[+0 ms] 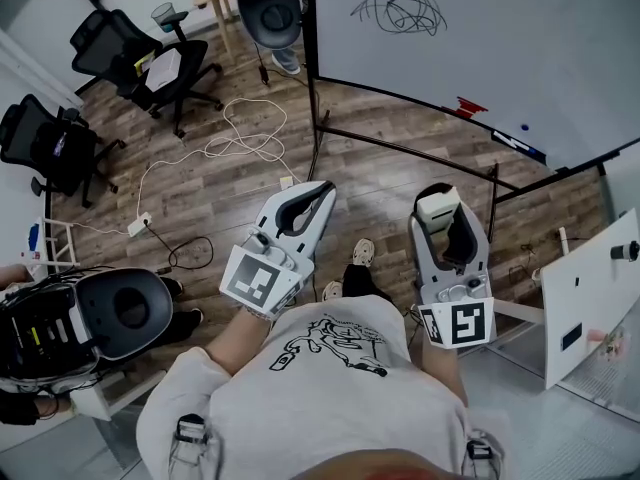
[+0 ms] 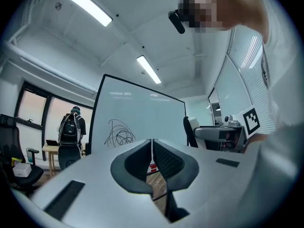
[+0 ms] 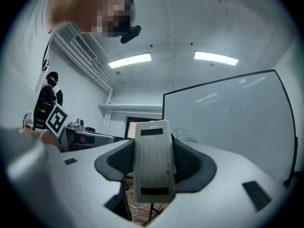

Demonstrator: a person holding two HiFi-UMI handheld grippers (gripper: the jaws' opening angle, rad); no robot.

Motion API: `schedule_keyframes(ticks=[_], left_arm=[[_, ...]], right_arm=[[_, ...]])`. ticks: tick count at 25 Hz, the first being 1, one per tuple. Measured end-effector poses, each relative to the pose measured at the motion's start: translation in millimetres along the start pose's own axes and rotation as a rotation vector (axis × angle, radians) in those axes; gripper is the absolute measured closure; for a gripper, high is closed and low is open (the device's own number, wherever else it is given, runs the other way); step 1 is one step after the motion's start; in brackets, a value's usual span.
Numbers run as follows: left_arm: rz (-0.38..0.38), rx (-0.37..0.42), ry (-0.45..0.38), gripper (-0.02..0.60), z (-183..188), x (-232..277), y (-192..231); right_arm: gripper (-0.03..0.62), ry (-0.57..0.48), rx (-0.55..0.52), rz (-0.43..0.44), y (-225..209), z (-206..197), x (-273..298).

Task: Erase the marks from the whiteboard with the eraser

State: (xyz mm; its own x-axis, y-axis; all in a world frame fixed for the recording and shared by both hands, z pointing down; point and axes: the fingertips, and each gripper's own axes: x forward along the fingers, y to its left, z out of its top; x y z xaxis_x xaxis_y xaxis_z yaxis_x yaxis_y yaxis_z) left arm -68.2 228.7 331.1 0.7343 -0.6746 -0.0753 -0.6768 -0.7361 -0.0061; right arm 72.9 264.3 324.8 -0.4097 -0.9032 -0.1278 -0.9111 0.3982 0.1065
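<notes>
Readable writing: black line drawing on the person's shirt (image 1: 328,344), any lettering too small to read. Marker cube (image 1: 455,323) on the right hand-held gripper and marker cube (image 1: 255,280) on the left one show black-and-white square patterns only. Eraser face has 2 dark strips, no text legible.

Right hand-held gripper (image 1: 441,204) (image 3: 153,152): jaws closed onto the eraser (image 1: 437,206) (image 3: 152,161). It's a pale flat block, clamped by its long sides btwn the black pads, standing upright and sticking out past the jaw tips.

Left hand-held gripper (image 1: 324,191) (image 2: 152,144): jaws pressed together, pads touching, nothing btwn them.

Both are held in front of the person's chest, pointing fwd toward the whiteboard (image 1: 500,38) (image 2: 137,118) (image 3: 228,122), left one angled to the right. Eraser is well apart from the board, not touching it.

Black scribble (image 1: 400,8) (image 2: 118,134) (image 3: 185,136) sits on the board's far-left part in head view. In right gripper view it shows just right of the eraser's top.

Board ledge (image 1: 560,166): small red item (image 1: 465,106), blue dot (image 1: 523,126), dark item (image 1: 515,140), can't ID them.

Wood floor (image 1: 200,188) w/ white cable (image 1: 235,143). Black office chairs (image 1: 130,53) at left.
</notes>
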Motion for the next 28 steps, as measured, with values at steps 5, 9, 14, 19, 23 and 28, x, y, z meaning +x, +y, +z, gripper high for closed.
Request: schedule_keyframes(ticks=[5, 9, 14, 19, 23, 28], left_arm=[[-0.004, 0.001, 0.008, 0.558, -2, 26, 9], [-0.022, 0.000, 0.022, 0.558, -8, 55, 14], [-0.016, 0.005, 0.031, 0.557, -7, 90, 26], [-0.009, 0.008, 0.033, 0.558, -4, 125, 40], [-0.005, 0.010, 0.039, 0.558, -6, 157, 47], [0.008, 0.015, 0.034, 0.558, -3, 195, 60]], right_arm=[[0.332, 0.003, 0.002, -0.009, -21, -7, 15], [0.332, 0.010, 0.012, -0.011, -43, -14, 31], [0.332, 0.013, 0.014, -0.006, -72, -18, 53], [0.332, 0.019, 0.002, 0.001, -105, -22, 77], [0.332, 0.042, -0.006, 0.005, -134, -33, 95], [0.332, 0.038, -0.018, 0.017, -166, -36, 117]])
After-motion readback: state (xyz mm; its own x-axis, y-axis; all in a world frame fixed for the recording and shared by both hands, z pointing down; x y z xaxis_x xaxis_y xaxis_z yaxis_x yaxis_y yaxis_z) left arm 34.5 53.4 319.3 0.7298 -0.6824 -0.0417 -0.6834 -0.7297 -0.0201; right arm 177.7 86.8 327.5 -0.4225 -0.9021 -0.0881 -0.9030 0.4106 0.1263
